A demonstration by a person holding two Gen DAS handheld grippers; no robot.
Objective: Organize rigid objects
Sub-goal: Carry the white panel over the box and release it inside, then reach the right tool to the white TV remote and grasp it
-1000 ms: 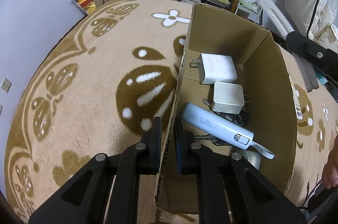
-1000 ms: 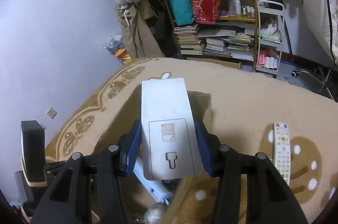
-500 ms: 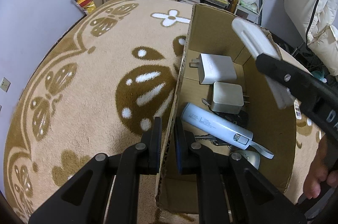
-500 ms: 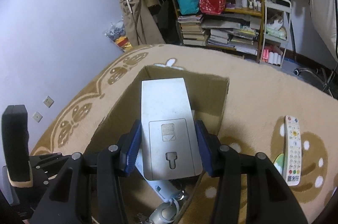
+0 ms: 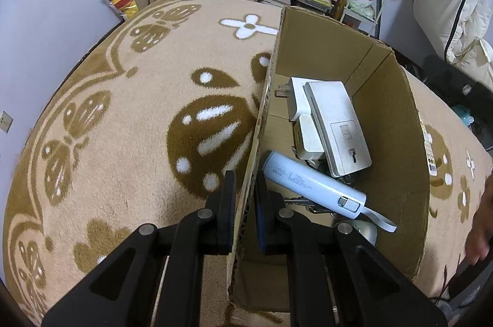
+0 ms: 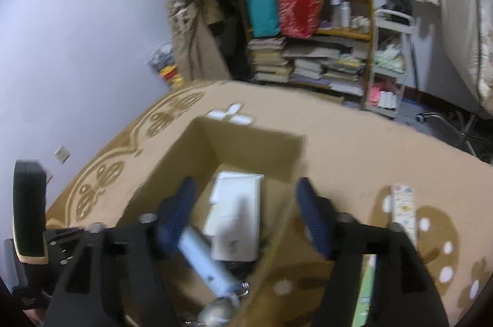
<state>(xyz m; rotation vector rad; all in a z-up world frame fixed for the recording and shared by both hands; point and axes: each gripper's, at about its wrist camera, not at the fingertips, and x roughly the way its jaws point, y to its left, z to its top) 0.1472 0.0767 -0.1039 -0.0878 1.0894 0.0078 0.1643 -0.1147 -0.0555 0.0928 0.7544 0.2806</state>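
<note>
An open cardboard box (image 5: 314,49) stands on the patterned rug. My left gripper (image 5: 245,188) is shut on its near left wall. Inside lie a flat grey device (image 5: 339,126) on top of two white chargers (image 5: 295,99), a light blue power bank (image 5: 311,183) and keys. My right gripper (image 6: 246,216) is open and empty above the box (image 6: 246,142); the grey device (image 6: 237,222) and the power bank (image 6: 203,259) show between its fingers. This view is blurred.
A white remote control (image 6: 403,213) and a green item (image 6: 366,293) lie on the rug right of the box. A cluttered bookshelf (image 6: 311,55) and a white cart (image 6: 388,65) stand at the back. A wall is at the left.
My right gripper opened and let go of the grey device, which now lies in the box on the chargers. The right gripper has drawn back. The left gripper has not moved.
</note>
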